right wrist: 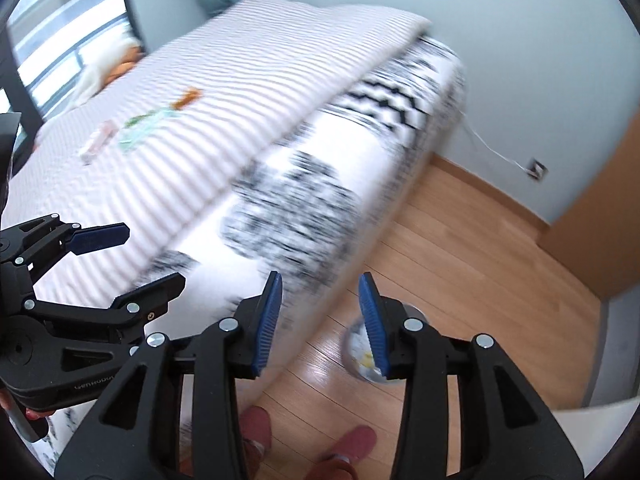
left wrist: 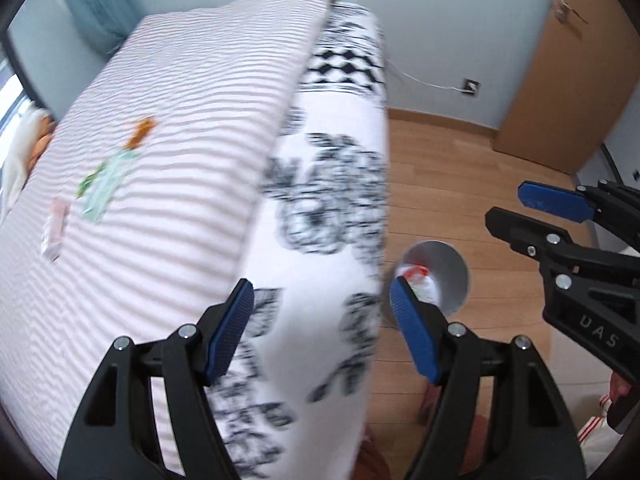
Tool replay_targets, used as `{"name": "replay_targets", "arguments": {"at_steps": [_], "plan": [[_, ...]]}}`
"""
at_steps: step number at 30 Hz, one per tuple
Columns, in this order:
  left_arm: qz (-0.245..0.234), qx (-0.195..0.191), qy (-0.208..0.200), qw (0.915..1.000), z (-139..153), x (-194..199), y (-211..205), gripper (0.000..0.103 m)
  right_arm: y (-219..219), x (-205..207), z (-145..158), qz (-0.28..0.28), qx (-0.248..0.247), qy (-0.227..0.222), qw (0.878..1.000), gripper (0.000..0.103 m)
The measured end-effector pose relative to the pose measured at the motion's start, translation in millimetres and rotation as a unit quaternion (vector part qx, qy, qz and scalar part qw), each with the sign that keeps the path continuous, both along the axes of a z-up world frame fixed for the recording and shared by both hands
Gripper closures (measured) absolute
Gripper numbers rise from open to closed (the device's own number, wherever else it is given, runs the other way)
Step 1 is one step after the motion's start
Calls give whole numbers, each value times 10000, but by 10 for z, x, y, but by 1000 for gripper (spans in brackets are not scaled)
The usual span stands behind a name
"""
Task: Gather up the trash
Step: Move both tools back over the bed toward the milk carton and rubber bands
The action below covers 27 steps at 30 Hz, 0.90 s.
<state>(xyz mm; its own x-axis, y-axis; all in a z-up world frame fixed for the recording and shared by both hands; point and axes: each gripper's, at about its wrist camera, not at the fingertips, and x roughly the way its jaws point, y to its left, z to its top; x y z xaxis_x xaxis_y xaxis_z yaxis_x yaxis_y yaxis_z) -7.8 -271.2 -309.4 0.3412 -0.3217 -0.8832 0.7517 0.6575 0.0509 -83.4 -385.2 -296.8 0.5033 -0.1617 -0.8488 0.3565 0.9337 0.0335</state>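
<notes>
Blue-padded, the left gripper (left wrist: 322,336) gapes empty at bottom centre; wrappers (left wrist: 100,184) lie on the striped blanket (left wrist: 192,100) at left, the bin (left wrist: 434,276) on the floor lower right. From the right wrist, the right gripper (right wrist: 320,320) — released, empty. Judged step: between pickups — next, reach toward those wrappers (right wrist: 140,128).
</notes>
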Motion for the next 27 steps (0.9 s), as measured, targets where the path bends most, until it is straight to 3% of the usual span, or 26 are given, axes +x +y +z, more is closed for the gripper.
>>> {"name": "replay_targets", "arguments": {"at_steps": [6,14,18,27], "plan": [[851,-43,-271,9960,254,595,1035,32,822,700,195,731,53,-220,9971,64],[1855,52,-529,9812,430,1230,2077,32,1698,1489,339,1592,90,-293,9868,64],[2332,-4,-574,9707,464,1519,2394,31,1942,1852,382,1959,-54,-321,9801,56],[2929,2,-660,9539,383,2242,2621,30,2002,2845,336,2460,-136,-321,9687,52]]}}
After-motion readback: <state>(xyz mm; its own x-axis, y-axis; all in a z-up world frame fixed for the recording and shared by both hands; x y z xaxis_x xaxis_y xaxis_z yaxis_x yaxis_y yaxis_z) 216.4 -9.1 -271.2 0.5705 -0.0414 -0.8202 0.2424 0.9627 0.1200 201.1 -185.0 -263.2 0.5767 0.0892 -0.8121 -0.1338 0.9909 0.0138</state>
